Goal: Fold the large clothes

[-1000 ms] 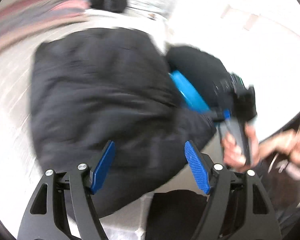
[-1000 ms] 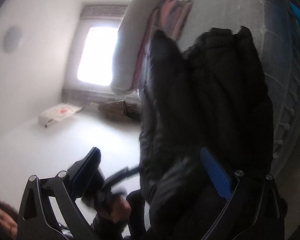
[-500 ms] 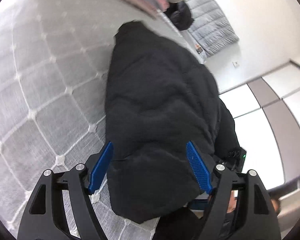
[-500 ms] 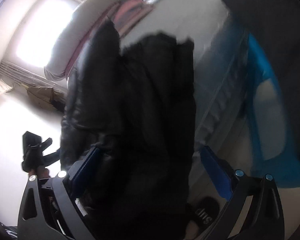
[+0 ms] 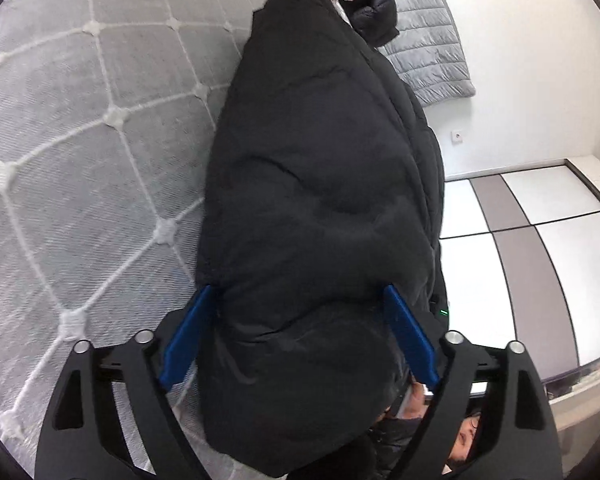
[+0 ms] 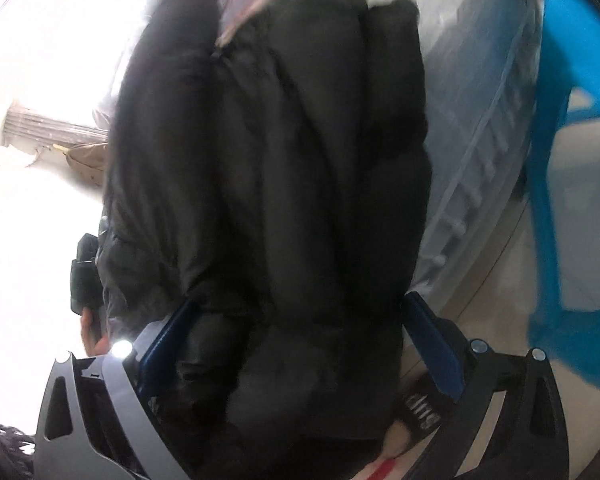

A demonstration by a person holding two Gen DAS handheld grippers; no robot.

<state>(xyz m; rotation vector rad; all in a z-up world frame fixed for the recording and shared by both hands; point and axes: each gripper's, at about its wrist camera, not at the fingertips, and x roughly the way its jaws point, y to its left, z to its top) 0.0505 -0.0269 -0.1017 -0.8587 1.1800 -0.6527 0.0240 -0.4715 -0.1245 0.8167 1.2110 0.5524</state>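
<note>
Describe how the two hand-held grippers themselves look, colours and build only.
The left hand-held gripper has two black skeletal arms with cut-out slots, silver round pivot bolts and flat blue pads on its fingers. The right hand-held gripper has the same build: dark frame arms with slots, silver bolts, blue finger pads. Its left arm looks grey under glare, with one bolt shining bright. No cables or markings show.

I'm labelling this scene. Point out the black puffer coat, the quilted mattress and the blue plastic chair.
black puffer coat (image 5: 324,184), left wrist view, middle of its back.
quilted mattress (image 5: 100,152), left wrist view, bare top.
blue plastic chair (image 6: 548,168), right wrist view, its leg.
</note>
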